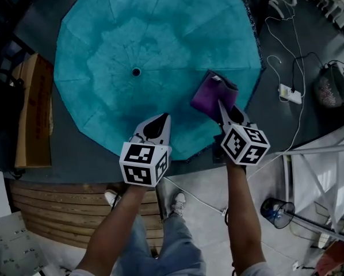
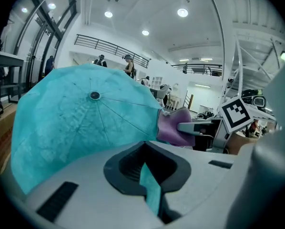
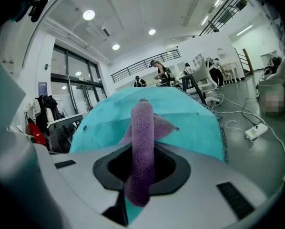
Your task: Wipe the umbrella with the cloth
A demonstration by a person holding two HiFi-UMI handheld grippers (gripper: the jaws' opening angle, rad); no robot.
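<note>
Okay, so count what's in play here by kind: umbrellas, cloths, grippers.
umbrella: 1
cloth: 1
grippers: 2 (left gripper shut on the umbrella's edge, right gripper shut on the cloth)
total: 4

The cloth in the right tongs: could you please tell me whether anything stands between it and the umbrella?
Nothing visible does. The purple cloth, clamped in the right tongs, appears to rest directly on the teal umbrella. The left tongs pinch the umbrella's near edge, off to one side of the cloth.
</note>
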